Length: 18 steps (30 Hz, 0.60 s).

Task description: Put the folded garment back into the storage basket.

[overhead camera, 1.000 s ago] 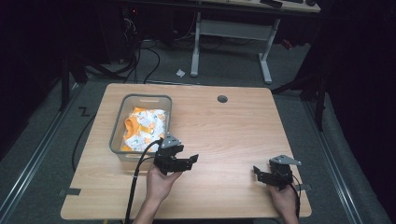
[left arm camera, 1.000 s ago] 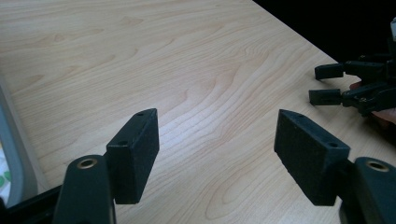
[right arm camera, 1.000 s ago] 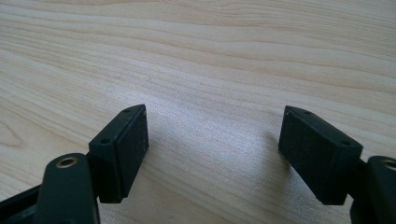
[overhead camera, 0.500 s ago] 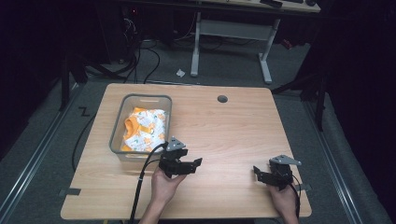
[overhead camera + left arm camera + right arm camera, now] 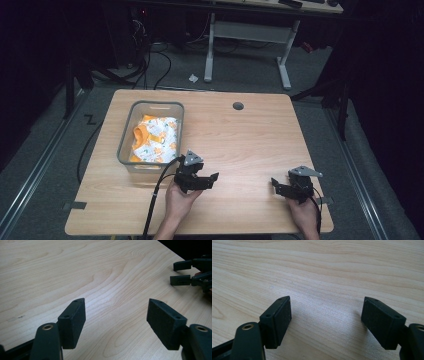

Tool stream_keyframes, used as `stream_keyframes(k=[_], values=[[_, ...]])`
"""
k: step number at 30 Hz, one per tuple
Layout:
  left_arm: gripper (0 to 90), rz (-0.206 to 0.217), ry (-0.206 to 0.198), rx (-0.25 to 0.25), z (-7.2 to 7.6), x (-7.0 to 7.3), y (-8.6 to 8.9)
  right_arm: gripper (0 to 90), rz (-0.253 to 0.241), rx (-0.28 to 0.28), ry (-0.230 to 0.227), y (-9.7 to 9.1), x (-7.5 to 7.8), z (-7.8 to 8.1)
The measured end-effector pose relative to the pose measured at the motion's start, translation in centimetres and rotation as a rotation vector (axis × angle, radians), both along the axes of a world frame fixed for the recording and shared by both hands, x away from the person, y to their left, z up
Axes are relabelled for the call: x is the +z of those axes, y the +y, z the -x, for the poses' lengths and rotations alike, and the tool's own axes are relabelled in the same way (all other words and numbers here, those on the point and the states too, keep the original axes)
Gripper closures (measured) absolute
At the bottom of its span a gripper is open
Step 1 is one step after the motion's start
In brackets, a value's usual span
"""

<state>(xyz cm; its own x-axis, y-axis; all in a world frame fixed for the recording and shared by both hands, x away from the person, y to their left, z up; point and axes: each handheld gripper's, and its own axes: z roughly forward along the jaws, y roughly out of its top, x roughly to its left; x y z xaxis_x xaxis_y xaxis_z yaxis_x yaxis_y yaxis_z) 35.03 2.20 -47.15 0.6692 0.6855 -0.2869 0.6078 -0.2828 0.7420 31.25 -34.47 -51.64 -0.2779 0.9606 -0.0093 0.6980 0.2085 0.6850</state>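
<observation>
A person holds the left gripper and right gripper low over a wooden table, both spread and empty. Patterned cloth lies in a bin; reaching in could snag the left cable.

Pale wooden table top: smooth, matt, fine wavy grain. Translucent grey plastic bin: slightly glossy walls. Orange-and-white printed cloth: soft, crumpled. Black plastic left gripper and right gripper: matt jaws, finely textured pads.
</observation>
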Motion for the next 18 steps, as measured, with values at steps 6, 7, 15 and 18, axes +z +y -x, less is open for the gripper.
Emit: stream_keyframes(k=[6,7,15,18], values=[[31.8,-0.01,0.005,0.009,0.2,-0.7,-0.2,24.4,0.001,0.0,0.0,0.0,0.0,0.0],[31.8,-0.019,0.001,0.012,0.2,-0.8,-0.2,24.4,0.0,0.0,0.0,0.0,0.0,0.0],[32.3,-0.103,-0.026,0.028,0.5,-2.0,-0.8,24.4,0.001,0.0,0.0,0.0,0.0,0.0],[32.4,-0.113,-0.033,0.033,0.5,-2.3,-1.0,24.4,0.001,0.0,0.0,0.0,0.0,0.0]])
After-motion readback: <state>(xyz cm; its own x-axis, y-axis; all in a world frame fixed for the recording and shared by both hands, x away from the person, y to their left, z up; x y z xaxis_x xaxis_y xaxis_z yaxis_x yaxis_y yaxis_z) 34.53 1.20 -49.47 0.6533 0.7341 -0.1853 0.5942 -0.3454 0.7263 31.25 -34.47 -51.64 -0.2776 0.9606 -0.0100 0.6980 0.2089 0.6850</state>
